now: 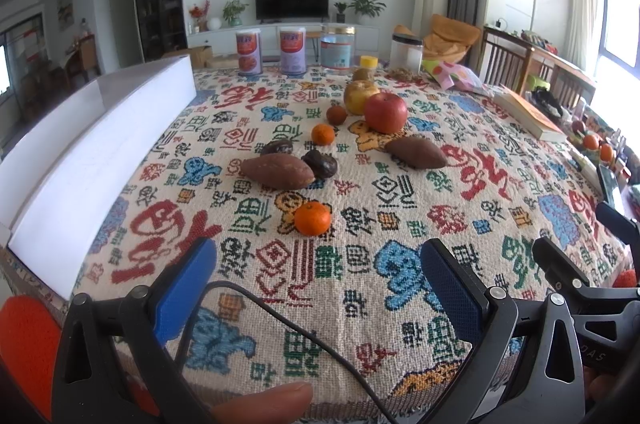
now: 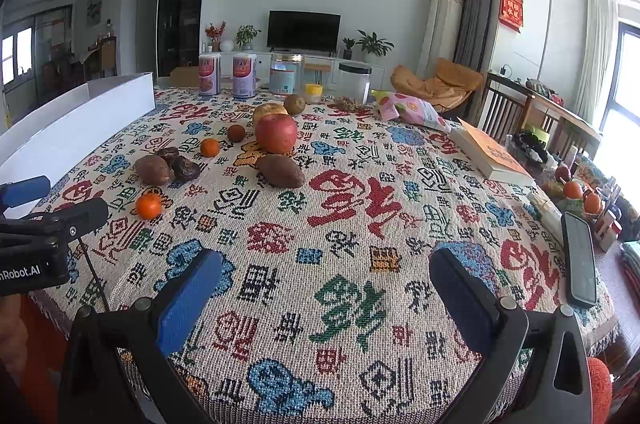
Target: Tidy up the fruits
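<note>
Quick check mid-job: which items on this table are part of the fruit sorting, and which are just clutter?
Job: red apple, yellow apple, mandarins, sweet potatoes, white box.
Clutter: jars, book, phone, snack bag.

Book, phone, jars.

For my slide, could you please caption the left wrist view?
Open left gripper facing fruit on a patterned tablecloth.
</note>
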{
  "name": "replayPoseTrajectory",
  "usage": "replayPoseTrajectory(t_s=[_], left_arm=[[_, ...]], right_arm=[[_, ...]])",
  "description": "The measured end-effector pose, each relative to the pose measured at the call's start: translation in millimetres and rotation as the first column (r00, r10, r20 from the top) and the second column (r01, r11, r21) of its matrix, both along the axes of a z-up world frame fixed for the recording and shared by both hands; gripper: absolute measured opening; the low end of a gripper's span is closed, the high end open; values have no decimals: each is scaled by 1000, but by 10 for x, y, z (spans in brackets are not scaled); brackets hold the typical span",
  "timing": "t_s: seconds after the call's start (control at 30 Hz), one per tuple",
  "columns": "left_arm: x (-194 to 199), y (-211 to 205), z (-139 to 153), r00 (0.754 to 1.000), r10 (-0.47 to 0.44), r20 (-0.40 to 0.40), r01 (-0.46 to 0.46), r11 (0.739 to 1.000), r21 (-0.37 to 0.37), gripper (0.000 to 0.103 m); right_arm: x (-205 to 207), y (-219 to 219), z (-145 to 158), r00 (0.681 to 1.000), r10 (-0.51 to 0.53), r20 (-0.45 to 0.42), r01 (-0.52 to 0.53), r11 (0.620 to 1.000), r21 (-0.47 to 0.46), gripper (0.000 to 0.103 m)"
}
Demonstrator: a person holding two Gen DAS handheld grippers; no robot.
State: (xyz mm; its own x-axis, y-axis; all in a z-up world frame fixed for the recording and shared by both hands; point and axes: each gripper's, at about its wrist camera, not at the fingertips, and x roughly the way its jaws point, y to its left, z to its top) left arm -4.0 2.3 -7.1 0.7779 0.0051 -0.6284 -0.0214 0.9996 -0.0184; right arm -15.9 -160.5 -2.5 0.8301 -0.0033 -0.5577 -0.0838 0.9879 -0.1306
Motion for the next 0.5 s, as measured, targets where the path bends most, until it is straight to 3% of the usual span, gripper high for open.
replayPoseTrajectory(t_s=[0.5], left_arm=[[6,6,-11,1000,1,-2,-1,1000,-1,102]], right_arm=[[5,4,-19,1000,2,-7,-2,1000,0,103]])
